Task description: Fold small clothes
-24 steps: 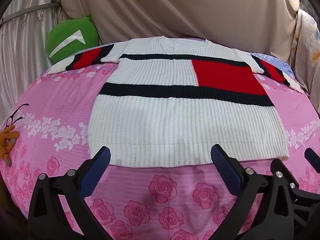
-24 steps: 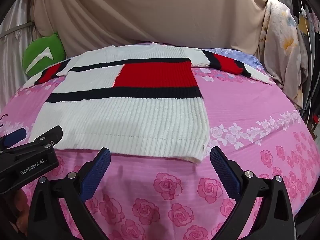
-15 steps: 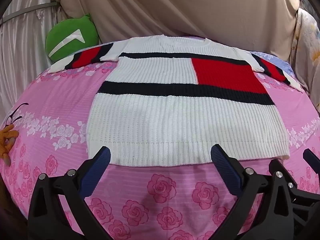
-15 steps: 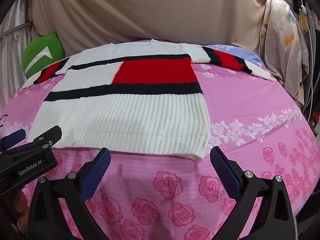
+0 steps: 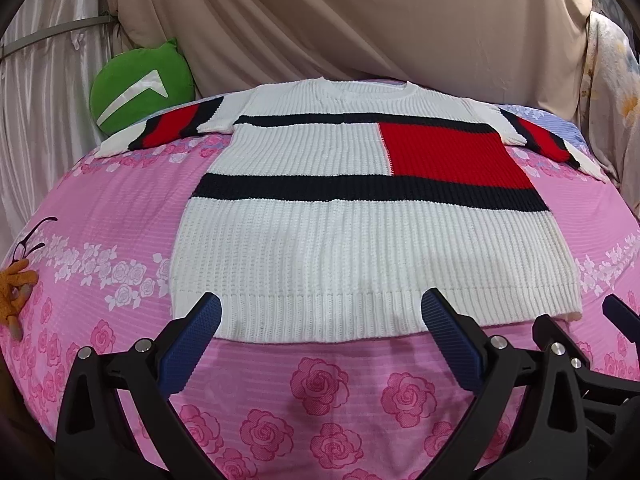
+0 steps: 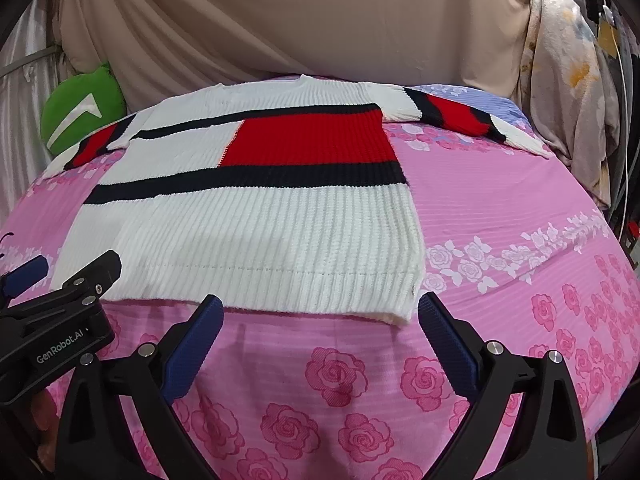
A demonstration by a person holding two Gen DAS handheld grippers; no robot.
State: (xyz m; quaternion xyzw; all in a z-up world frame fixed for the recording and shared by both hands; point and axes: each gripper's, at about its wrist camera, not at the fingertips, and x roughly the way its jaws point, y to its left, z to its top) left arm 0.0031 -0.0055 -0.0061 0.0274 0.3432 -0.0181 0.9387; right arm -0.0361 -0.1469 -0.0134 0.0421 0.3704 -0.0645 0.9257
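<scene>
A pink rose-print bedsheet covers the bed, backed by beige drapes. Nearest, the left gripper and right gripper hover just short of the hem, both spread wide and holding nothing. Beyond them the white, red and navy knit sweater lies flat, face up, sleeves stretched out to either side. Farther back sits a green cushion. Judging by this, no fold is made yet; the whole folding remains.

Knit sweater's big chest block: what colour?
Red, on the white ribbed knit sweater; clearest in the left wrist view.
</scene>
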